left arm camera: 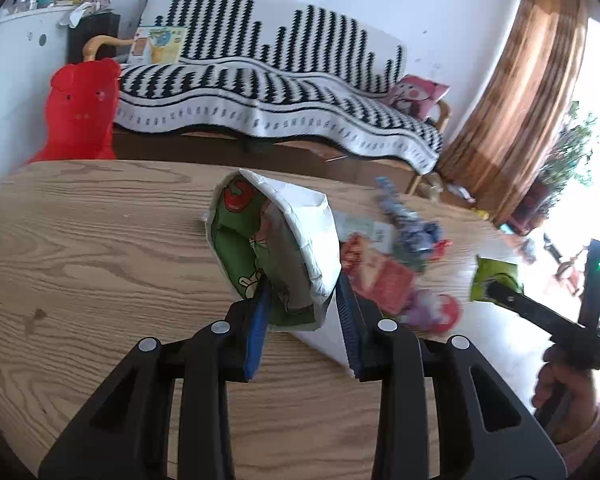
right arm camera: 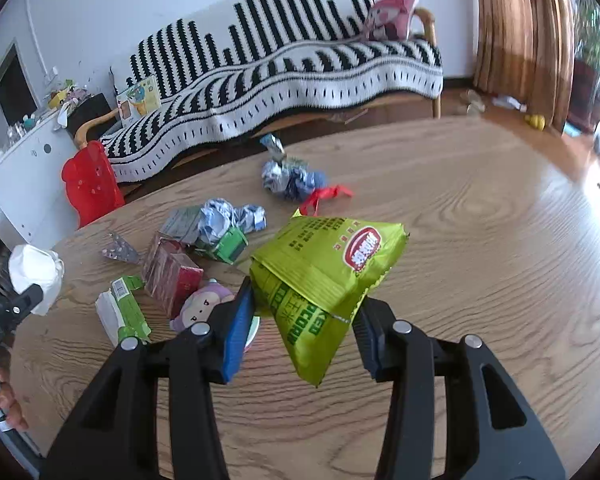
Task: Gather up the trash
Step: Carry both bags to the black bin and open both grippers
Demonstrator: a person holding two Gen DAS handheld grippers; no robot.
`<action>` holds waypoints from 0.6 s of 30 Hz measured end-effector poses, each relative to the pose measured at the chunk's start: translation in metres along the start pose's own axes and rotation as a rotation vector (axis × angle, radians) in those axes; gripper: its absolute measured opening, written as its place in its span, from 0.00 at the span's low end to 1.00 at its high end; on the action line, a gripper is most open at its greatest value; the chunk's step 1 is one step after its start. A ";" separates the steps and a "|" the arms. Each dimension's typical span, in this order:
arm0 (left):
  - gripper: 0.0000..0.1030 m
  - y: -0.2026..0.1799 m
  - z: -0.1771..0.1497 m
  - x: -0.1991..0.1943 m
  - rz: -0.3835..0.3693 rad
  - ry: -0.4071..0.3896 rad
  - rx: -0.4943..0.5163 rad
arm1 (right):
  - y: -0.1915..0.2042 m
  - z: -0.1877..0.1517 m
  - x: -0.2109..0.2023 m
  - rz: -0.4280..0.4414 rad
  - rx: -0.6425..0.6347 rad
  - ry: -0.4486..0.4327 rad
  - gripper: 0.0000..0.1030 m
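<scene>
My left fingers [left arm camera: 302, 300] pinch a crumpled white carton [left arm camera: 276, 248], my right fingers [right arm camera: 304, 312] clamp a green snack bag [right arm camera: 324, 276], both lifted above the tabletop [right arm camera: 480, 280]. The slippery bag may slide out. More trash [right arm camera: 204, 248] lies beyond, then a striped sofa [right arm camera: 284, 72].

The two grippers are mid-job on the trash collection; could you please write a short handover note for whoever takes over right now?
Left gripper: shut on a flattened white carton, lifted off the wooden table.
Right gripper: shut on a green snack bag, also in the air.
Done: two pieces picked up; no bin in view.
Left on the table: red boxes, a green-and-white carton, crumpled blue wrappers, a red scrap, a purple monkey-face item.
</scene>
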State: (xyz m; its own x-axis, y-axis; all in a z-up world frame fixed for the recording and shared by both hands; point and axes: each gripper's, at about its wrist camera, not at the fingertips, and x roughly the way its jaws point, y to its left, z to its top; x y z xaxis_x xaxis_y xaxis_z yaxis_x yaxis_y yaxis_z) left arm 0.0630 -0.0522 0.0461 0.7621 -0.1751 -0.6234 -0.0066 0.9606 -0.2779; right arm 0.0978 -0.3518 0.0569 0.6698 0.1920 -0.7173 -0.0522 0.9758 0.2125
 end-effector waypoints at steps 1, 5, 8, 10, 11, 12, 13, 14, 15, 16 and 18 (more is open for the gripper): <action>0.31 -0.008 -0.002 -0.007 -0.013 -0.013 0.008 | 0.002 0.000 -0.005 -0.007 -0.013 -0.013 0.44; 0.31 -0.041 -0.010 -0.032 -0.042 -0.053 0.036 | 0.008 -0.006 -0.034 -0.033 -0.060 -0.060 0.44; 0.31 -0.064 -0.027 -0.053 -0.053 -0.067 0.049 | 0.003 -0.017 -0.066 -0.022 -0.092 -0.083 0.44; 0.31 -0.083 -0.036 -0.060 -0.066 -0.054 0.078 | -0.009 -0.026 -0.096 -0.023 -0.101 -0.115 0.44; 0.31 -0.099 -0.042 -0.063 -0.077 -0.042 0.107 | -0.015 -0.030 -0.107 -0.018 -0.094 -0.125 0.44; 0.31 -0.114 -0.045 -0.065 -0.089 -0.032 0.132 | -0.030 -0.039 -0.127 -0.010 -0.076 -0.140 0.44; 0.31 -0.135 -0.050 -0.067 -0.112 -0.021 0.168 | -0.043 -0.047 -0.141 -0.015 -0.066 -0.151 0.44; 0.31 -0.152 -0.053 -0.069 -0.130 -0.015 0.195 | -0.057 -0.056 -0.155 -0.040 -0.061 -0.162 0.44; 0.31 -0.170 -0.057 -0.071 -0.153 -0.007 0.222 | -0.071 -0.065 -0.166 -0.070 -0.051 -0.164 0.44; 0.31 -0.191 -0.062 -0.072 -0.187 0.007 0.248 | -0.088 -0.074 -0.176 -0.090 -0.031 -0.161 0.44; 0.31 -0.243 -0.079 -0.071 -0.274 0.058 0.316 | -0.135 -0.098 -0.198 -0.128 0.038 -0.144 0.44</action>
State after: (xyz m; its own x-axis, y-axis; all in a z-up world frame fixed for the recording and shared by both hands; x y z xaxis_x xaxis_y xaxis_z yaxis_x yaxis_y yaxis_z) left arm -0.0401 -0.2903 0.1003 0.6704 -0.4367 -0.5998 0.3971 0.8941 -0.2071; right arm -0.1001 -0.5115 0.1054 0.7681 0.0466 -0.6386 0.0666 0.9861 0.1522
